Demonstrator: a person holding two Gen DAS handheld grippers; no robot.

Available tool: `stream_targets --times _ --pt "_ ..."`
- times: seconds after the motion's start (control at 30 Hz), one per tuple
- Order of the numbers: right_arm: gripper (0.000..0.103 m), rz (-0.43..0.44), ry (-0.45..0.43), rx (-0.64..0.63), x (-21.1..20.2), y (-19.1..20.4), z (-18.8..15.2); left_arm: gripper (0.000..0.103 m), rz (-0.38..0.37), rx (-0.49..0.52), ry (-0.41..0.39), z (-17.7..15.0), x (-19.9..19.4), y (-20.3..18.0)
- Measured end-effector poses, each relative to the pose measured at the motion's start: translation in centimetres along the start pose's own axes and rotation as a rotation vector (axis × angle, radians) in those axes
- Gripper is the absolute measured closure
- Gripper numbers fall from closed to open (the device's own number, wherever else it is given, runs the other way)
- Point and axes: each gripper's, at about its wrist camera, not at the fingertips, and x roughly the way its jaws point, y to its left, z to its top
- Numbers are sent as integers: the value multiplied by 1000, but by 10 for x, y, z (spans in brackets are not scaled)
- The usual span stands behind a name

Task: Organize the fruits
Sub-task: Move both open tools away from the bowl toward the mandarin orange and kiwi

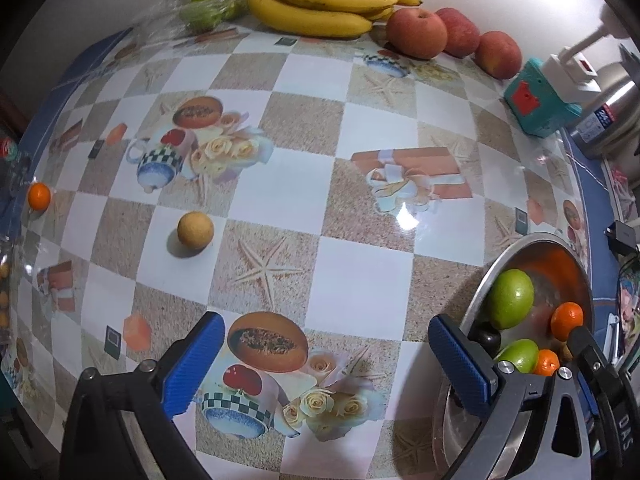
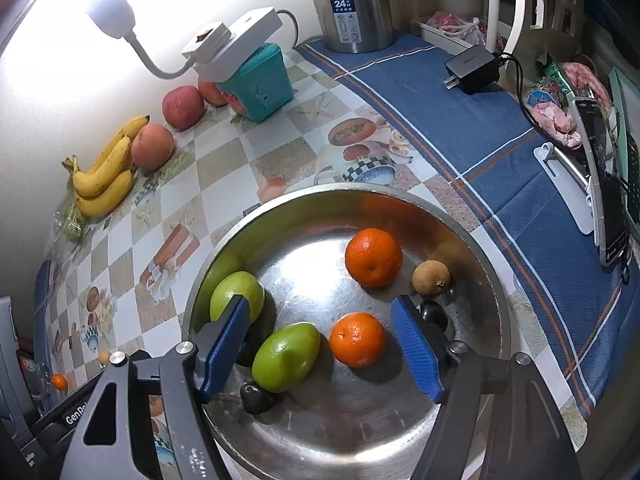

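Hovering wide open over bare tablecloth, left gripper (image 1: 320, 364); tan round fruit (image 1: 195, 229) lying loose up-left of its jaws, nearer this hand. Right gripper (image 2: 320, 354) open, empty, above steel bowl (image 2: 492, 280), mandarin (image 2: 357, 339) between fingers, untouched.

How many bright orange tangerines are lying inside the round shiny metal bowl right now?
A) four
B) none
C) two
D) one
C: the right wrist view shows two bright orange tangerines, one toward the far side and one nearer, both resting on the floor of the round shiny metal bowl beside two green fruits.
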Motion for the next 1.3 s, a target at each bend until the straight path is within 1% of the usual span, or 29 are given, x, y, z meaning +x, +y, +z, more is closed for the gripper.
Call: stream_targets --times 0.03,0.37,0.53,0.6,0.63,0.77,1.07,1.17,1.3 --pt "17 -2 1 -2 1 0 0 0 1 -11 6 0 1 2" --pt "16 -15 19 -23 6 4 -2 0 12 -84 16 2 3 18" --pt "16 -22 20 -35 6 6 -3 0 15 -99 18 2 5 20" --pt "13 -24 21 -41 7 8 -3 0 16 -103 17 2 4 20" --pt "7 -25 23 -43 7 9 -4 0 16 -105 17 2 4 20" --pt "6 -28 18 -55 7 11 -4 0 2 -103 25 0 3 21" --pt "6 -44 17 -62 8 13 -6 0 20 -89 17 2 3 20" --pt "6 -50 13 -62 7 12 -6 0 14 -87 14 3 2 19" --pt "6 -58 10 -63 6 12 -5 0 33 -49 -23 3 -6 14"
